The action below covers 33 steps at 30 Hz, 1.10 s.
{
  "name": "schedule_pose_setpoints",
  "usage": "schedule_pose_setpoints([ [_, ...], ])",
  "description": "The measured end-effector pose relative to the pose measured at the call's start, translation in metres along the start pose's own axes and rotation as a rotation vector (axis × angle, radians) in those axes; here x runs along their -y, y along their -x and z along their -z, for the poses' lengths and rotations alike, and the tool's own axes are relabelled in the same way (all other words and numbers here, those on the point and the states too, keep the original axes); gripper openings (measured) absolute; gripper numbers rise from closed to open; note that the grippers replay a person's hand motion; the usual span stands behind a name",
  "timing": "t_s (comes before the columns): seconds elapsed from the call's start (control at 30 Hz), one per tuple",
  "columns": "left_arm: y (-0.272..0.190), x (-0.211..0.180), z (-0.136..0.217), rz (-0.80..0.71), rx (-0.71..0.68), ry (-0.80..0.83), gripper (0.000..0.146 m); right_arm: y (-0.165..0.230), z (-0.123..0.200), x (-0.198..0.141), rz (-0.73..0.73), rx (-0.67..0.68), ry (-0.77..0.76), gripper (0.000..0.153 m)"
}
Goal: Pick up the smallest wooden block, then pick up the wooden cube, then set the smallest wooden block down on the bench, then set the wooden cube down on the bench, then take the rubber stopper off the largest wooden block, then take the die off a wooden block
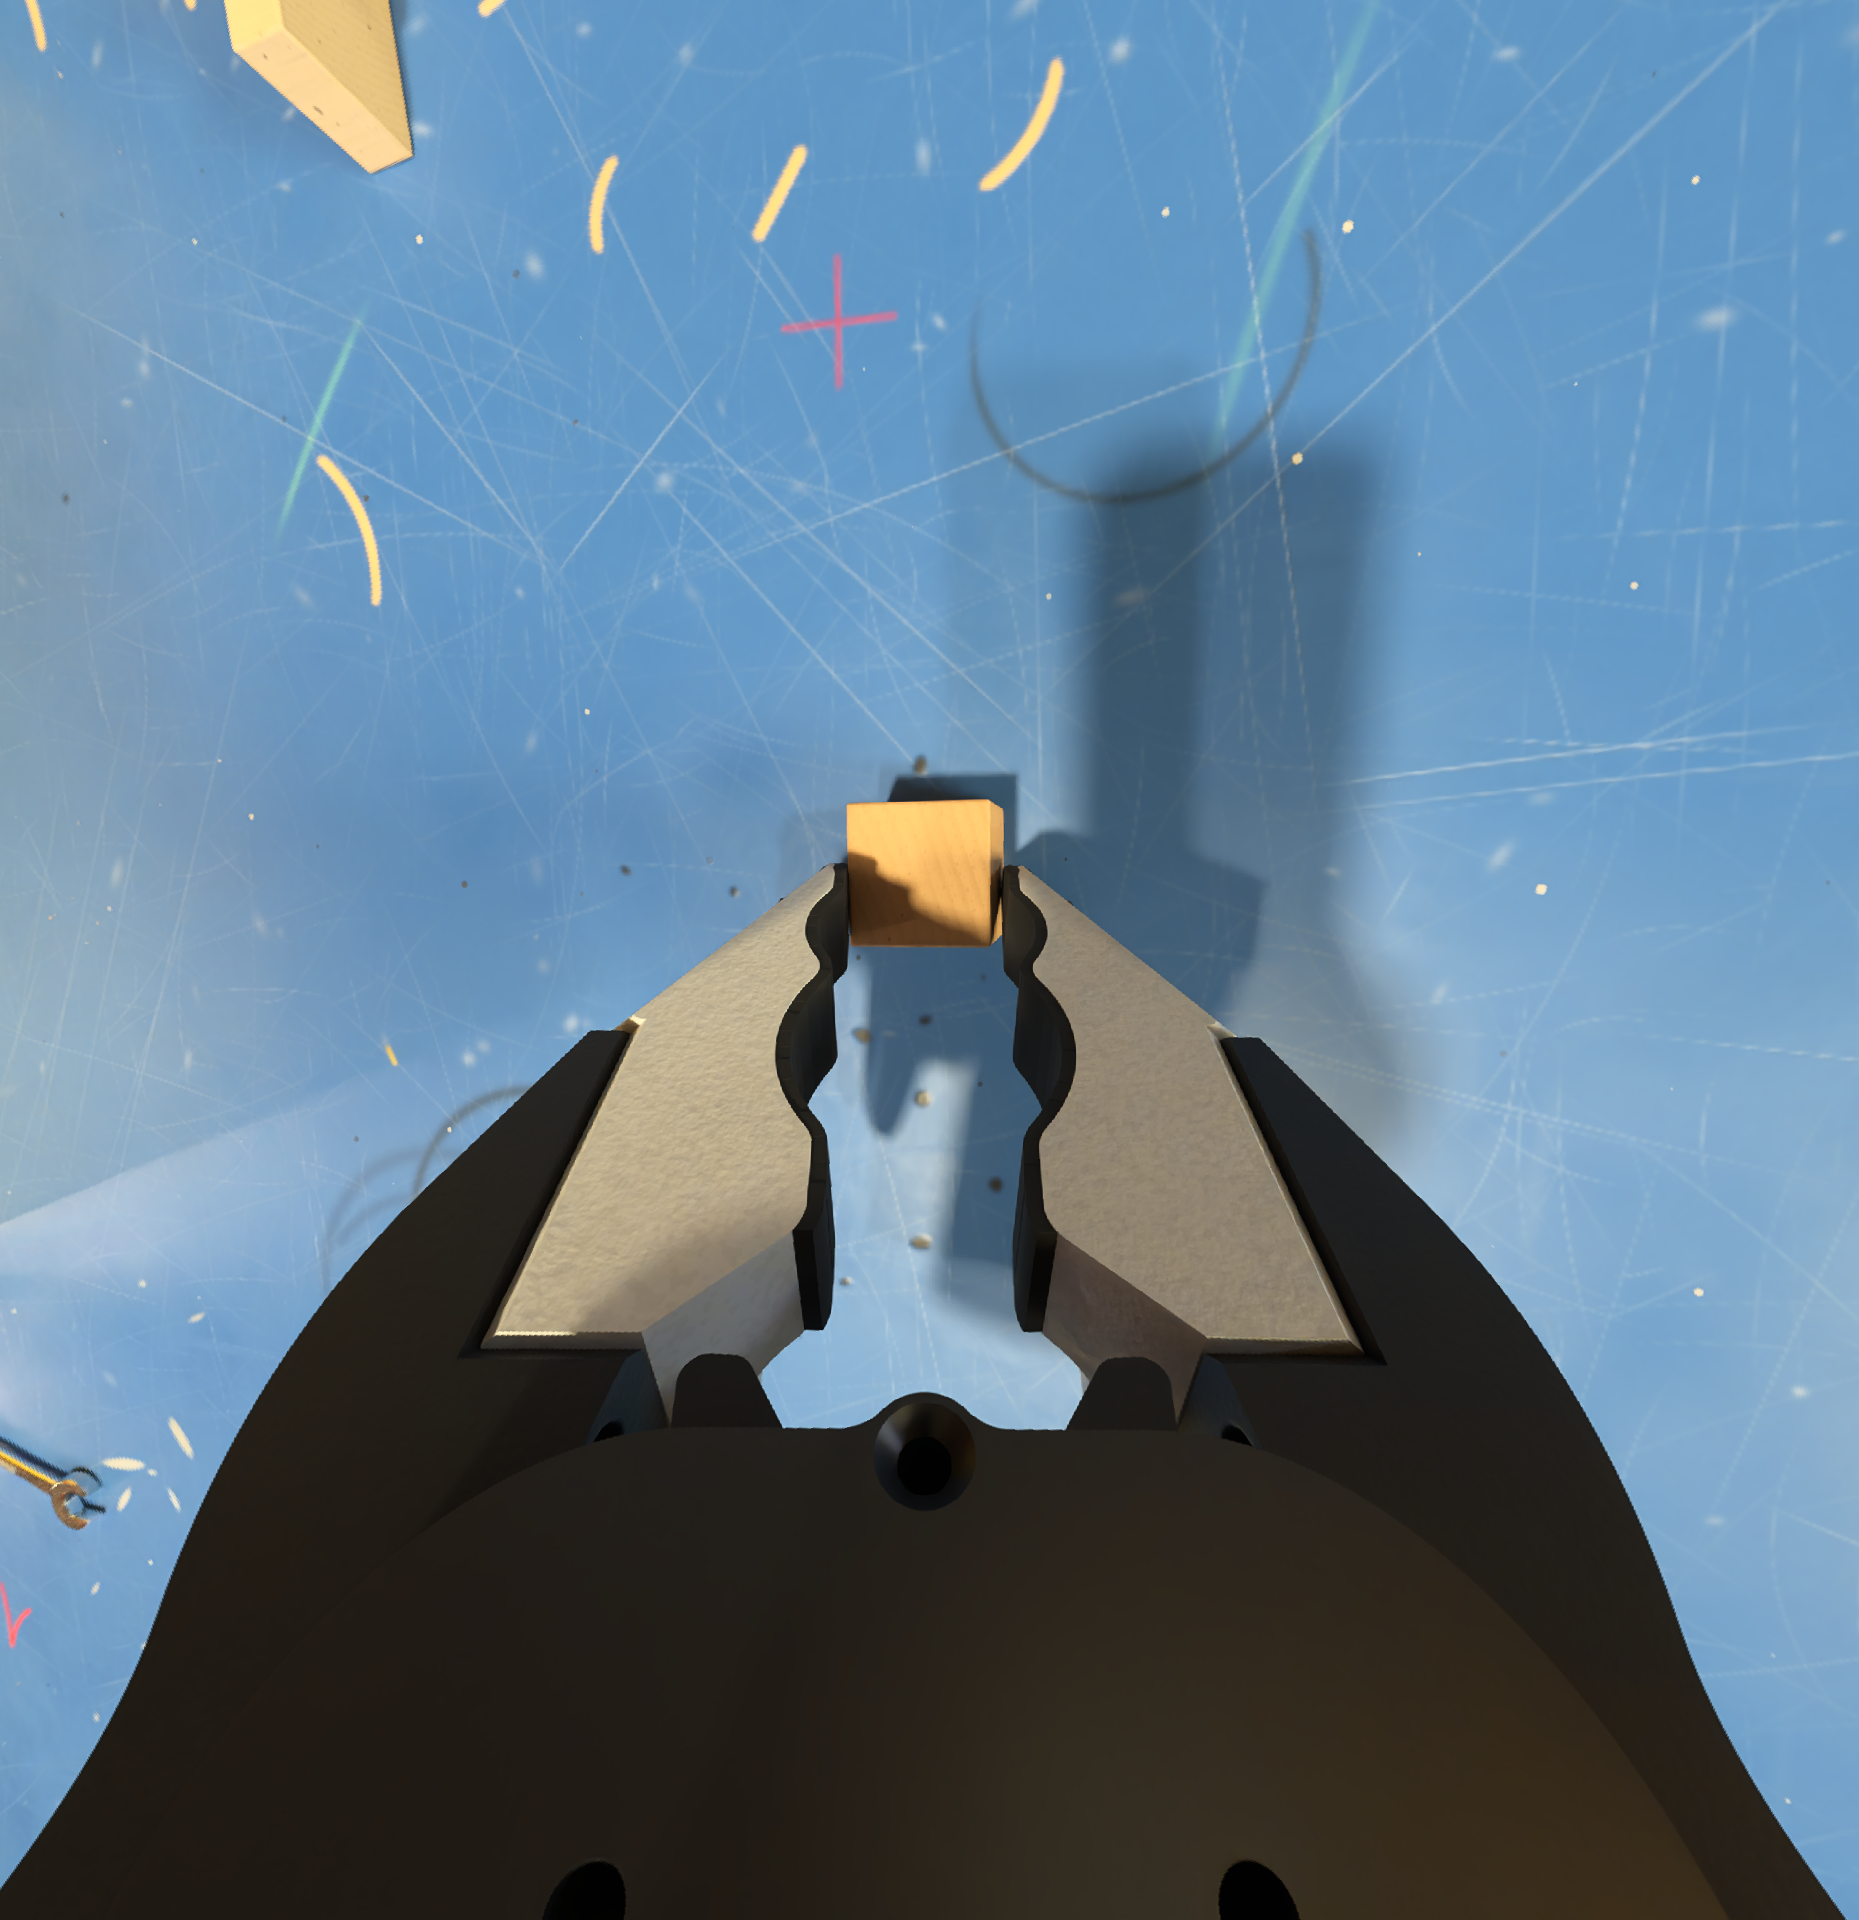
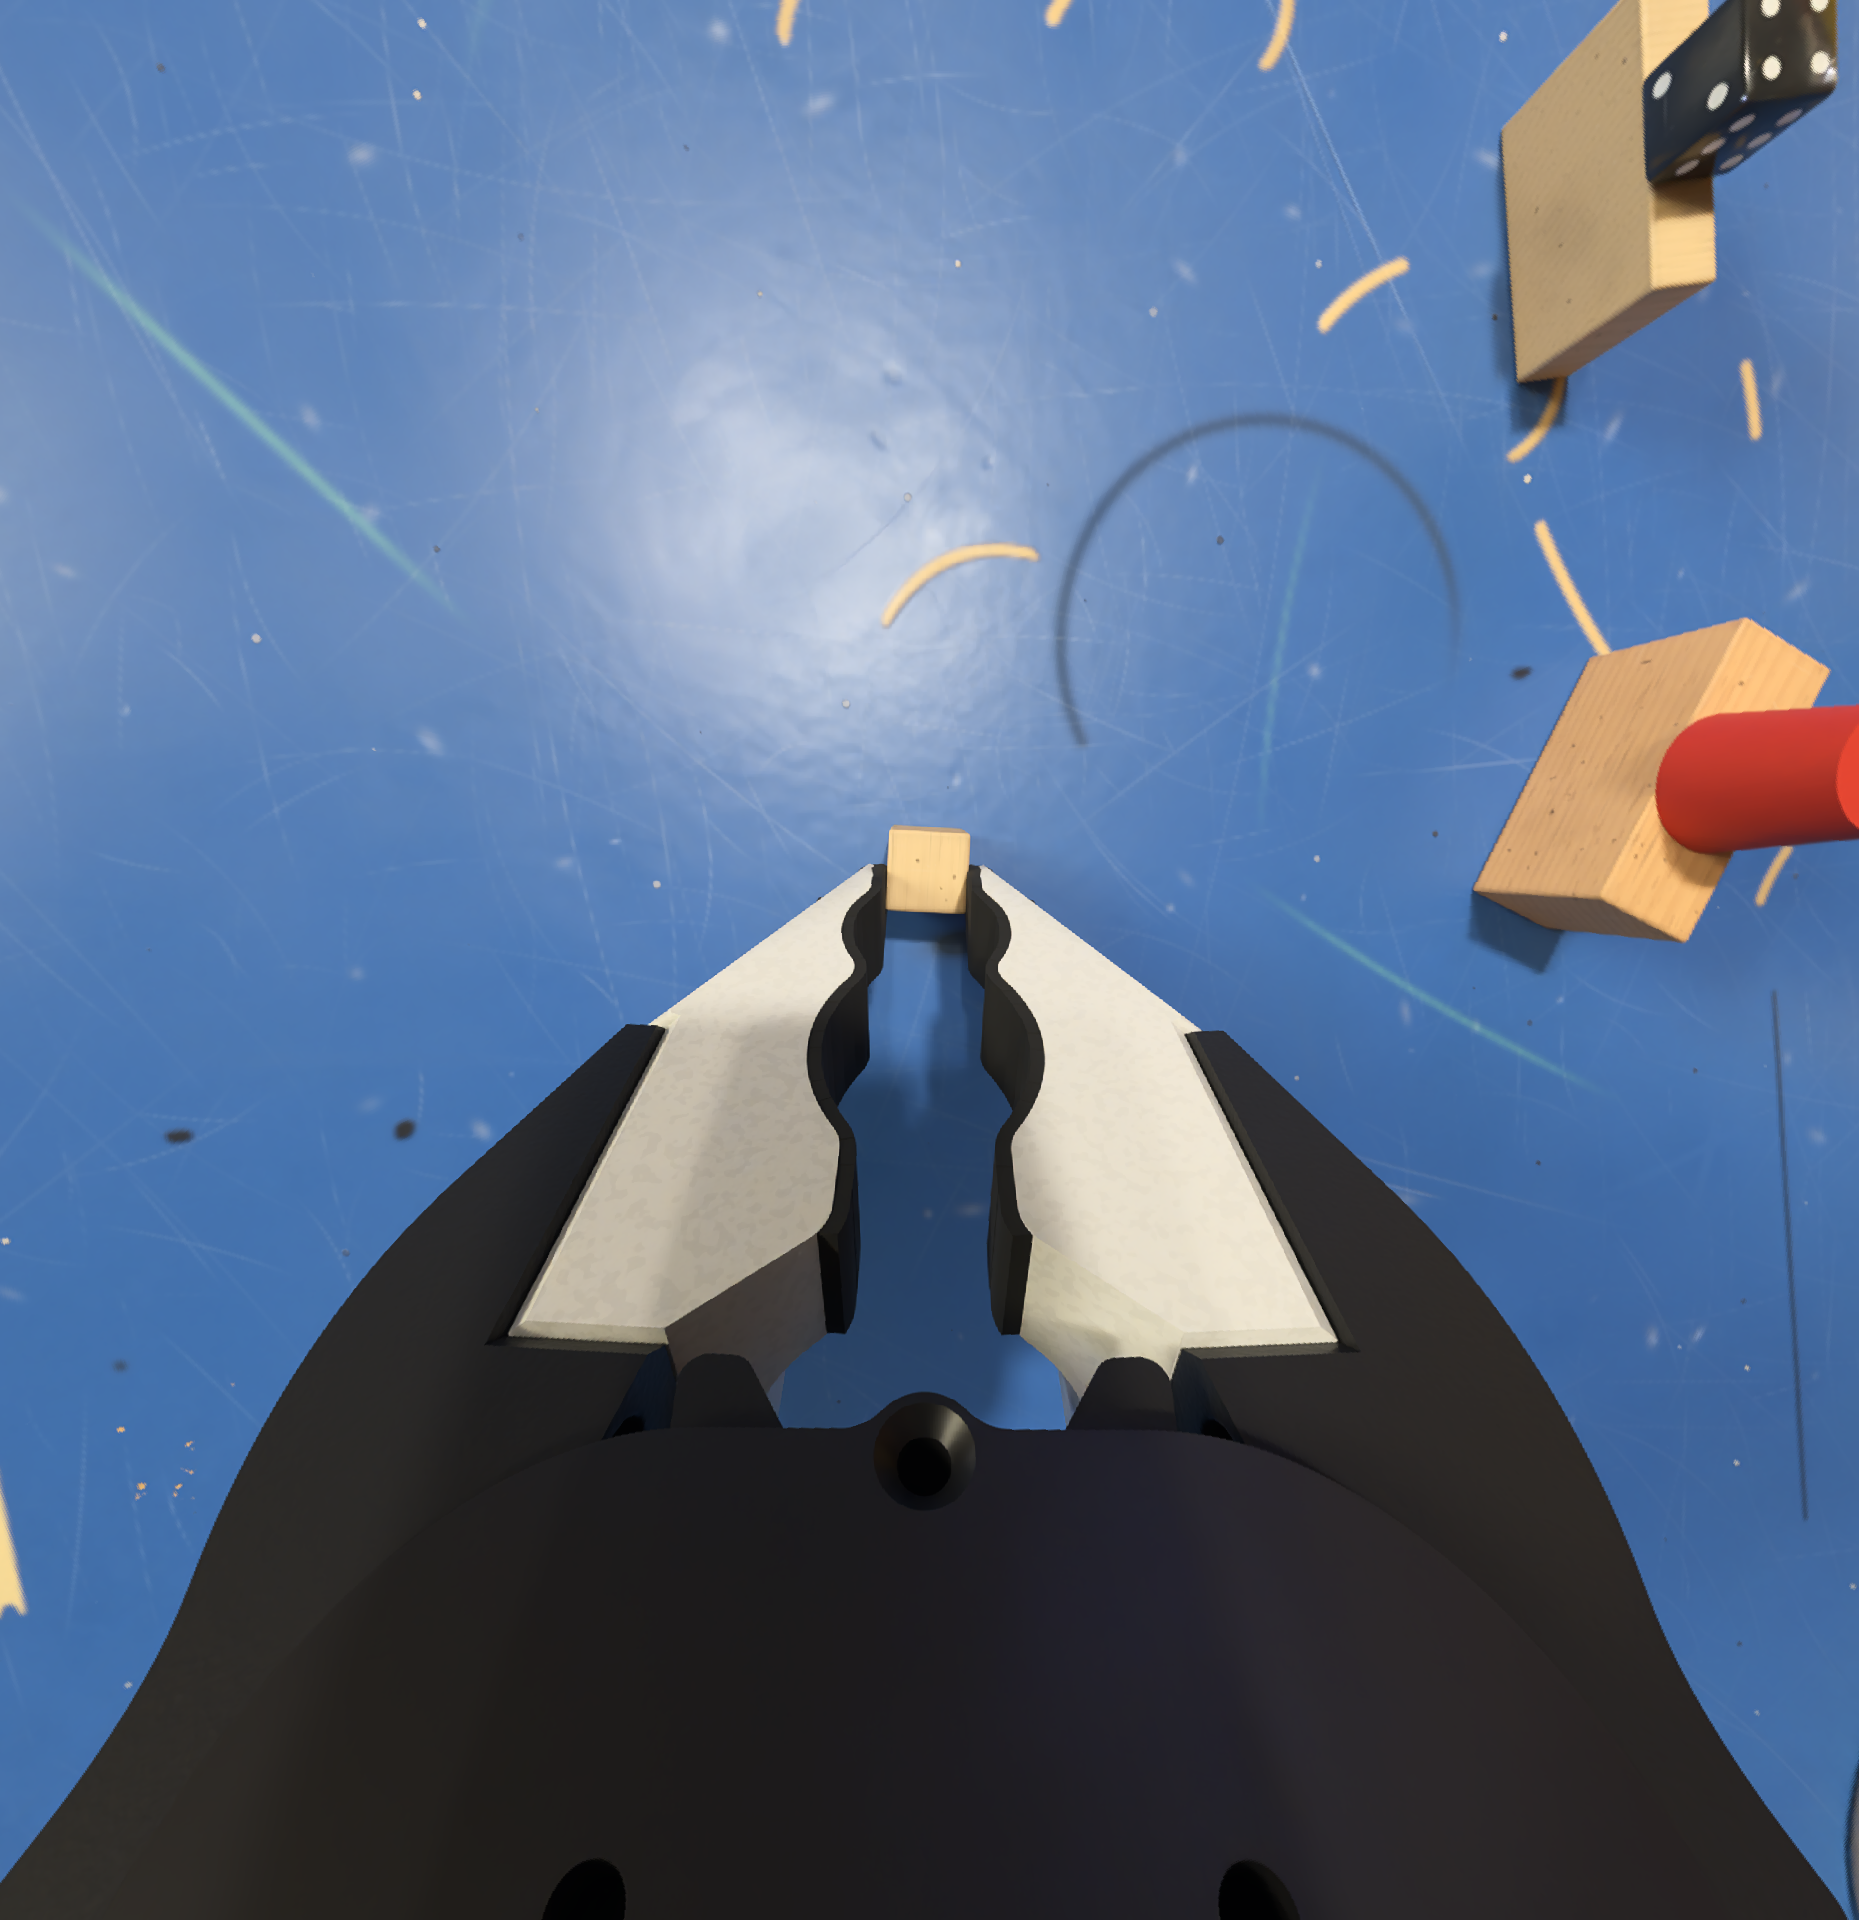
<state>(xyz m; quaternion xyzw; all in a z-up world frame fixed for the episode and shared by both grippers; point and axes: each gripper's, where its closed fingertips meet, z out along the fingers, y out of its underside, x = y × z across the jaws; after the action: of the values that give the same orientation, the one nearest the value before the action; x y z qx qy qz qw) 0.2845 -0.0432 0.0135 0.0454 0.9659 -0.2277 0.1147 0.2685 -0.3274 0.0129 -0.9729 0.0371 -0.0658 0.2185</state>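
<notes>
Blue bench (image 2: 489, 727), open beyond both tools

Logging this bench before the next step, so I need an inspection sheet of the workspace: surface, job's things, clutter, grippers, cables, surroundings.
Surface: blue bench, scratched and speckled.
Job's things: wooden cube in left gripper; smallest wooden block in right gripper; die on a wooden block; red rubber stopper on another block.
Clutter: wood shavings; small wrench.
Grippers: both shut on their loads.
Cables: nothing seen.
Surroundings: nothing seen.
</notes>
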Motion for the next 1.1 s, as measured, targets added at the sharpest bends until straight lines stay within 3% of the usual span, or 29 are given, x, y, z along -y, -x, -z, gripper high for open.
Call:
schedule_pose_setpoints([
  [0.57,0.018,0.031,0.011,-0.049,0.092,-0.075,0.029,-0.006,0.014,-0.012,0.008,-0.044,0.002,0.014],
  [1.1,0.045,0.07,0.043,-0.106,0.172,-0.159,0.029,-0.023,0.051,-0.005,0.02,-0.121,-0.057,0.014],
])
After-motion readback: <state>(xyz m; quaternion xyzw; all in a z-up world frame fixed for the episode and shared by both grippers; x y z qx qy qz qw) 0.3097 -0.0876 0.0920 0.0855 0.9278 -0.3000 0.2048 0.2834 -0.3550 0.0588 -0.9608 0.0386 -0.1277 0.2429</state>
